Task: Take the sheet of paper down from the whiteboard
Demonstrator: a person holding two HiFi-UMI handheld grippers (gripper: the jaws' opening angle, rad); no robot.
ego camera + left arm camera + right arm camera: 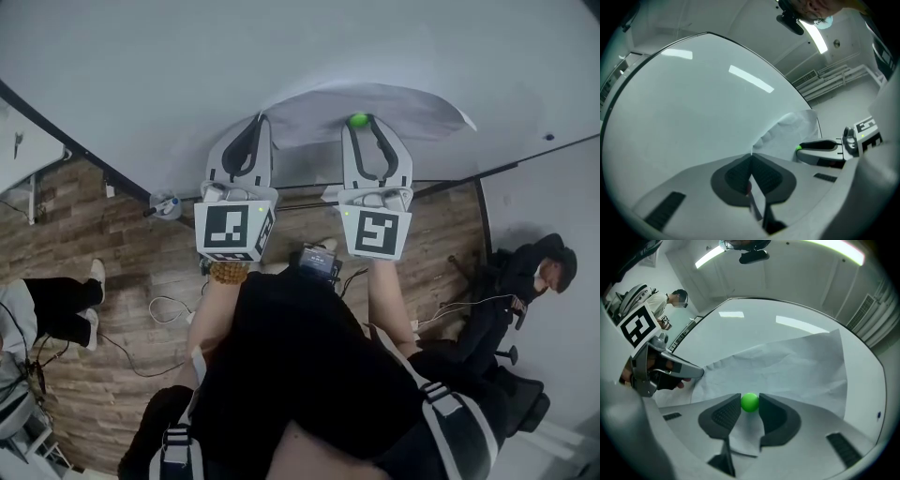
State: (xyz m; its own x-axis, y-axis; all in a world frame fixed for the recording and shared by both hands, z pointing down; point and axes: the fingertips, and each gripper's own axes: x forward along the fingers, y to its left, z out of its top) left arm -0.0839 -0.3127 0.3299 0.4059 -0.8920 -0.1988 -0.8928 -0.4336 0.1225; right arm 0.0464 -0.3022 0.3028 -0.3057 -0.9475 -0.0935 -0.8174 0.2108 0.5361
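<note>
A creased white sheet of paper (394,108) lies against the whiteboard (141,84). My left gripper (260,120) is shut on the sheet's left edge; in the left gripper view a strip of the paper (797,129) runs down between the closed jaws of that gripper (751,157). My right gripper (359,124) is shut on a small green ball magnet (750,402) that sits on the paper (787,364), low near its middle. The right gripper's (750,396) dark pads (725,414) touch the ball on both sides. Both grippers point at the board, side by side.
The whiteboard's dark frame (84,155) runs below the grippers, with a small blue-and-white item (165,204) at its lower edge. Cables (164,309) lie on the wooden floor. One person sits at the right (525,281) and another's legs (56,305) show at the left.
</note>
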